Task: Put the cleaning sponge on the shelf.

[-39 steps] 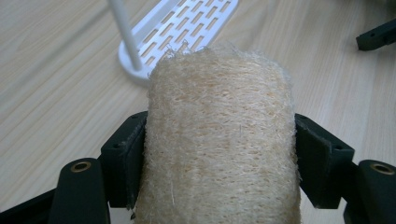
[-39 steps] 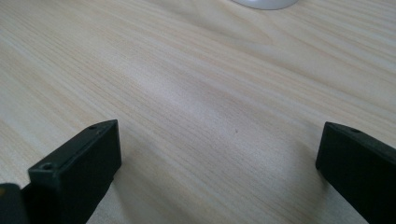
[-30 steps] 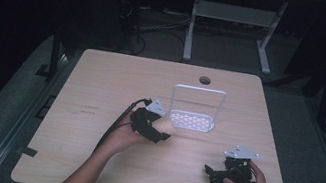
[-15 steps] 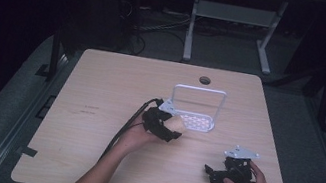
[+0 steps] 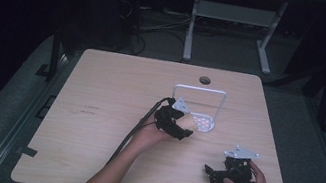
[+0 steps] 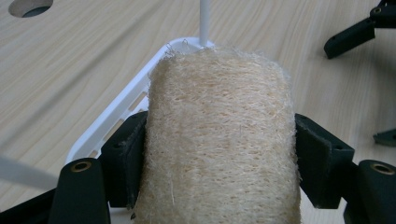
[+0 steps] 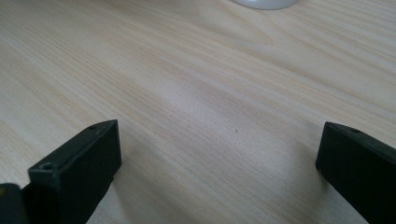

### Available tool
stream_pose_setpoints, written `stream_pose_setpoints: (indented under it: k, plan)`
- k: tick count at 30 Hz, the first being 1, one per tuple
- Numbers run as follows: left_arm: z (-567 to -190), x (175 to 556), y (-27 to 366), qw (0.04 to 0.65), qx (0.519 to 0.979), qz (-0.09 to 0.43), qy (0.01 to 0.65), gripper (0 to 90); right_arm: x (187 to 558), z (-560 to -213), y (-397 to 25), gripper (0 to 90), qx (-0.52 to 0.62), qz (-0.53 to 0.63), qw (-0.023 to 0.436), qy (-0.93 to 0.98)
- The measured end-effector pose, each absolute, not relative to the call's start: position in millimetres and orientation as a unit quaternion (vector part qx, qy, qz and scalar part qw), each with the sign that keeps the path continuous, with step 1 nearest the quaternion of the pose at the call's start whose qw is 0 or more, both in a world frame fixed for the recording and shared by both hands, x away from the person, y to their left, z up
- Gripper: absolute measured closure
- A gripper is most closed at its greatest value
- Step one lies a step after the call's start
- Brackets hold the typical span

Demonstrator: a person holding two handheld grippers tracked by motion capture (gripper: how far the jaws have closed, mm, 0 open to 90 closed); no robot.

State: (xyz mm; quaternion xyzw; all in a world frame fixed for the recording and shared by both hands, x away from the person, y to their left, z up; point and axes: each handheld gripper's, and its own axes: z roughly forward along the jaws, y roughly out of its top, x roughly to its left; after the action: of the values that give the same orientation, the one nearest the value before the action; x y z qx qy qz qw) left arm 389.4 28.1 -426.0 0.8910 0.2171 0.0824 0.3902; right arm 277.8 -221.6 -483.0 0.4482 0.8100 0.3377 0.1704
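My left gripper (image 5: 184, 126) is shut on a beige loofah sponge (image 5: 189, 122), a coarse fibrous roll (image 6: 219, 140) squeezed between both black jaws. It hovers at the near left corner of a small white rack (image 5: 213, 111) with a slotted base (image 6: 122, 105) and upright wire frame. My right gripper (image 5: 210, 173) rests low on the table near the front right, jaws wide apart (image 7: 219, 163) over bare wood, holding nothing.
The light wood table (image 5: 108, 102) has a round cable hole (image 5: 204, 80) at its back edge. A black cable (image 5: 137, 127) trails from the left gripper. Dark floor and a white stand's legs (image 5: 230, 17) lie beyond the table.
The left gripper has carried the sponge to the right and away from me, up to the white rack. The right gripper has stayed put.
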Motion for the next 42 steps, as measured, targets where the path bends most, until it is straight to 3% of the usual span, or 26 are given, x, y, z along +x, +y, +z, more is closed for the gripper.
stream_pose_setpoints:
  k: [21,42]
  plan:
    - [-435.5,408.3,-17.7,0.364,0.9,0.107,0.217,27.8,277.8,-483.0,-221.6,0.0,0.448,0.338,0.17,0.81]
    - [-442.8,424.9,-35.6,0.335,0.908,0.128,0.215,27.6,277.9,-483.1,-221.5,0.0,0.448,0.339,0.17,0.81]
